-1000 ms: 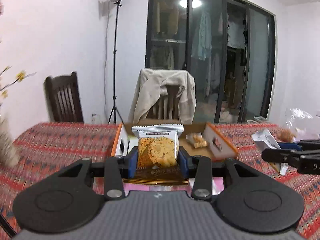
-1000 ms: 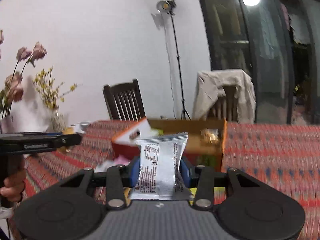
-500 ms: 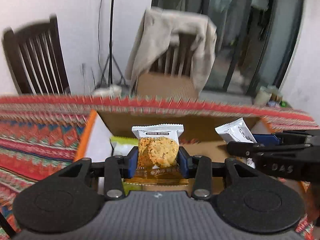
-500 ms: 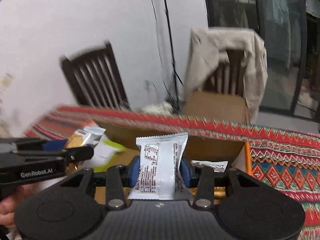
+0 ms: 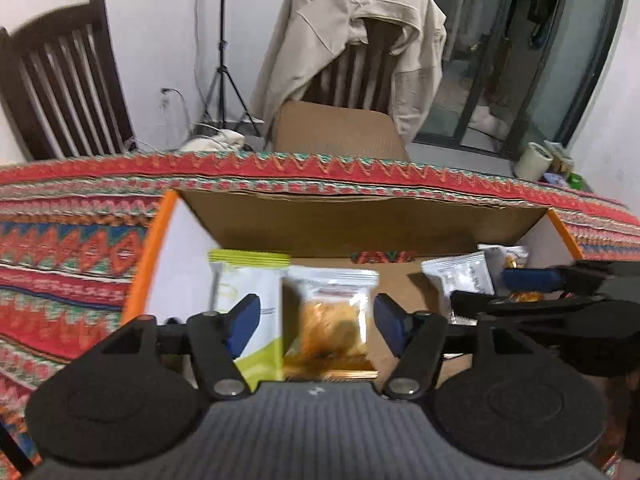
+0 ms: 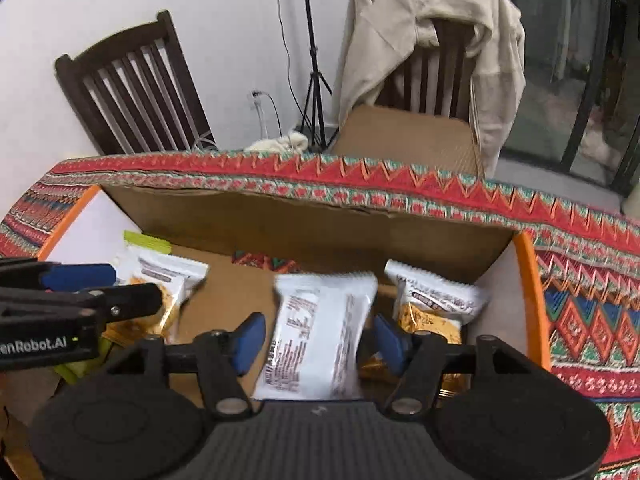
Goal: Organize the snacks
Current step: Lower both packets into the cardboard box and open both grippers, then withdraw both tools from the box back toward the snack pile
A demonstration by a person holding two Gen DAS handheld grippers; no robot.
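Both grippers hang over an open cardboard box [image 5: 360, 216] with orange-edged flaps. My left gripper [image 5: 316, 322] is open; a cookie packet [image 5: 330, 320] sits blurred between its spread pads, free of them, over the box. My right gripper [image 6: 320, 336] is open too; a white packet [image 6: 316, 336] with its printed back showing is blurred between its pads, free of them. In the box lie a green-and-white packet [image 5: 248, 292] at left and a cookie packet [image 6: 432, 308] at right. The right gripper also shows in the left wrist view [image 5: 532, 292].
The box [image 6: 304, 220] stands on a table with a red patterned cloth [image 6: 580, 300]. Behind the table are a dark wooden chair [image 5: 64, 80], a chair draped with a beige jacket [image 5: 360, 32], a light stand and glass doors.
Both grippers have moved forward and down over the box and opened. The cookie packet and the white packet have left the pads and are dropping into the box.
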